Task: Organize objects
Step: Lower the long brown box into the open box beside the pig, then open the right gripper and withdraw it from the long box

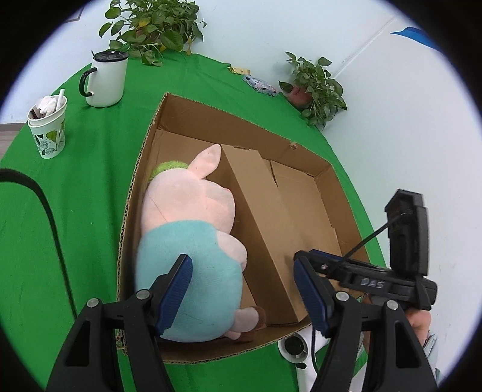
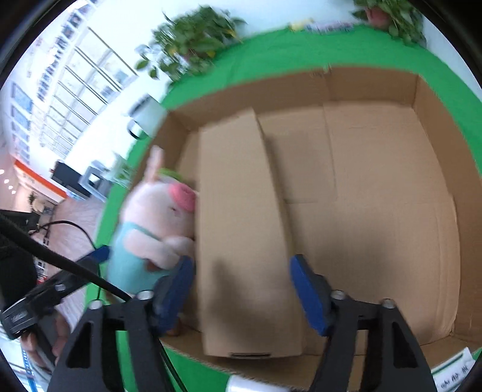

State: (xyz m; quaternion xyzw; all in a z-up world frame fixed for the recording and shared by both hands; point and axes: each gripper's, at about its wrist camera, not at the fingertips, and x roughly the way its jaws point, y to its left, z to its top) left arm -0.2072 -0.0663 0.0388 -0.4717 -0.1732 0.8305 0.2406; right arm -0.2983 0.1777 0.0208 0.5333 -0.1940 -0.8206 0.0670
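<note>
A plush pig [image 1: 186,241] is lying inside the open cardboard carton [image 1: 325,169] on the green table [image 1: 75,211], beside a small brown box [image 2: 241,235], as the left tool [image 1: 242,292] and right tool [image 2: 241,298] are hovering above, both gaping and empty.

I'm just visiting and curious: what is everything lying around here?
open brown cardboard box: one, on the green cloth
pink plush pig in a teal outfit: one, at the box's left wall
closed smaller brown carton: one, inside the box beside the pig
white mug with black handle and lid: one, left of the box
leaf-printed paper cup stuffed with tissue: one, near the mug
leafy green potted plants: two, at the far edge
green cloth: one, covers the table
left gripper: black with blue pads, open over the pig
right gripper: same colours, open over the carton
</note>
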